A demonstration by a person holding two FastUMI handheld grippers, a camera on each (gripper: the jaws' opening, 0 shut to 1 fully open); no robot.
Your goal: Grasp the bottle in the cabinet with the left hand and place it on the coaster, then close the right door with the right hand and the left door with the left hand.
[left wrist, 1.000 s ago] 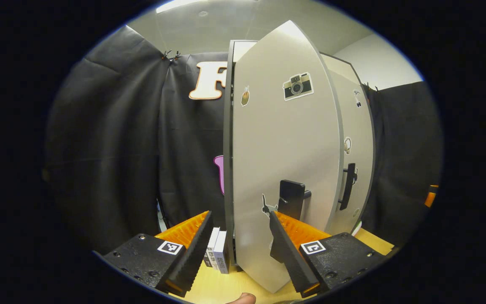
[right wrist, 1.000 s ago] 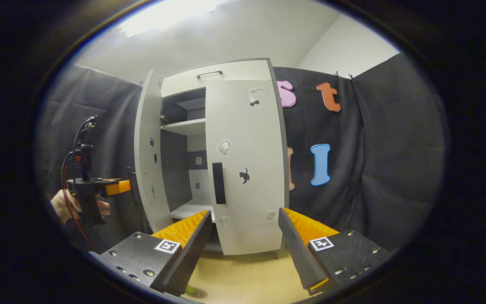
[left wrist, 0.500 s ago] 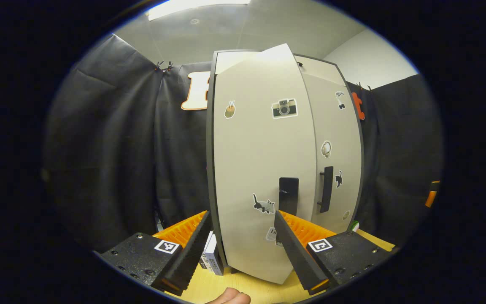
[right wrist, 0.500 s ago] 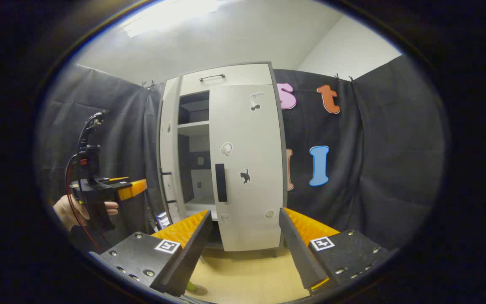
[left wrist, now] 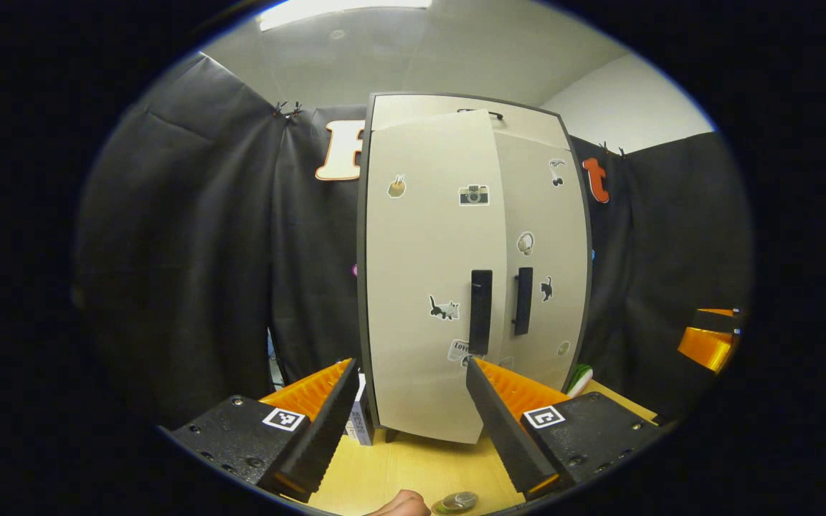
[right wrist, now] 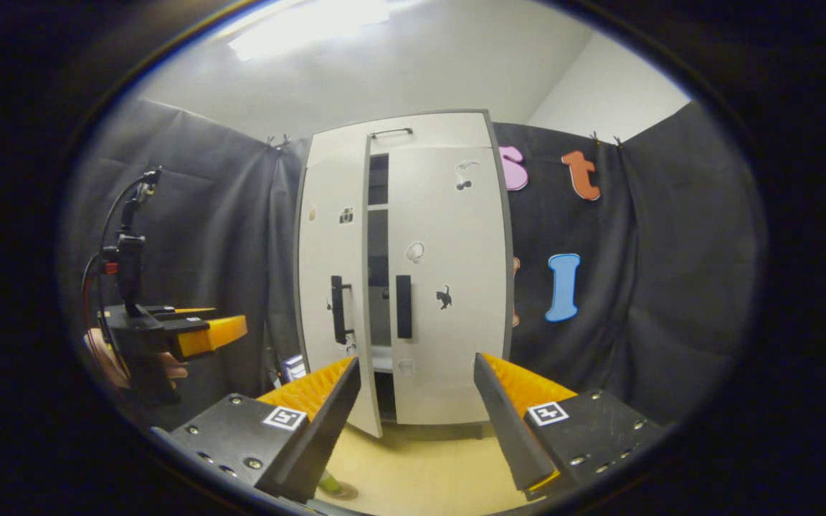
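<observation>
Both views face the cabinet (left wrist: 470, 272) front, left gripper view nearer, from its left

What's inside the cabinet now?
Through the gap beside the left door, a shelf and dark interior show. The right door covers the rest.

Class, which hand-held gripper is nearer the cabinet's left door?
Left. The left hand-held gripper is open, just in front of the nearly closed left door. The right hand-held gripper, also open, is farther back, facing the right door.
</observation>
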